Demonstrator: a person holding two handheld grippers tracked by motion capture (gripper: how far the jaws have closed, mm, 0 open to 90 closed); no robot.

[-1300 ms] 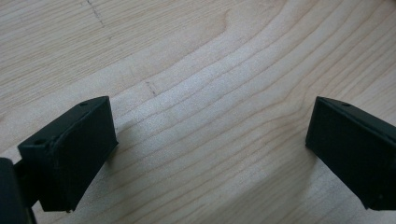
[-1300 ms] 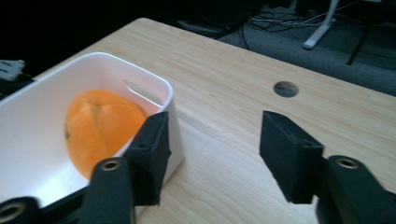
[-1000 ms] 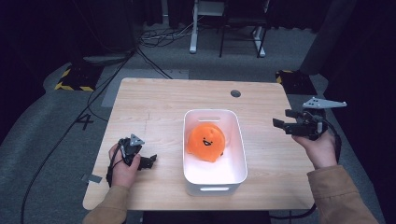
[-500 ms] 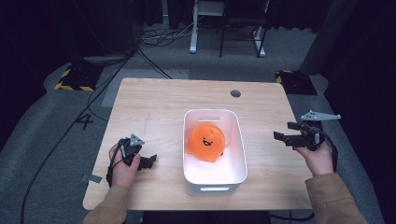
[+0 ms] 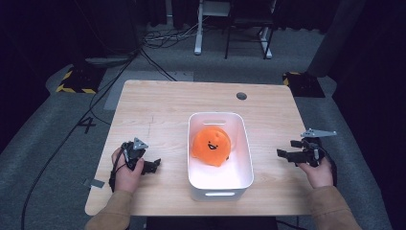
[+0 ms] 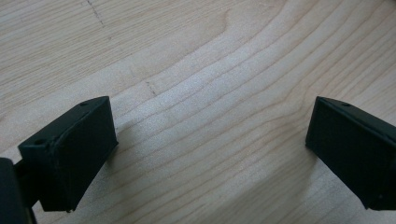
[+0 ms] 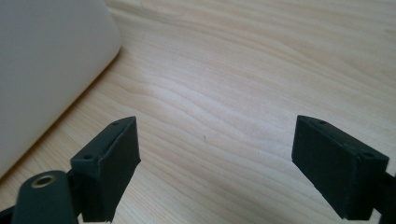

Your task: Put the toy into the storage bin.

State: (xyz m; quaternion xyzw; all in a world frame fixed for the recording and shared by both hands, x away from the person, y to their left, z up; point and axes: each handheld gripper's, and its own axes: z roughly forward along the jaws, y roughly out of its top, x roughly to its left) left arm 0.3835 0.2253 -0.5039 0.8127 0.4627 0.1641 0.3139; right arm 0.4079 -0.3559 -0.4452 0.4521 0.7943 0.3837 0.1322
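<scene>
An orange plush toy (image 5: 211, 145) sits in a white bin (image 5: 243, 143) mid-surface. It looks soft, light and squashable; pinch its rounded top. Both claws, left (image 5: 152, 166) and right (image 5: 283, 154), are open and empty, the right having just widened.

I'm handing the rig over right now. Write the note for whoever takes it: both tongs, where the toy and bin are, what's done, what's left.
Left tongs: open, nothing between the jaws, low over bare table left of the bin.
Right tongs: open and empty, jaws have just been opening; they sit near the table's right edge, with the bin wall close by in the right gripper view.
Orange plush toy: lying inside the white bin at mid table, face up, touched by neither tongs.
Done: the toy appears placed in the bin and let go.
Left: probably nothing but parking both hands; check that the toy sits fully below the rim.
</scene>
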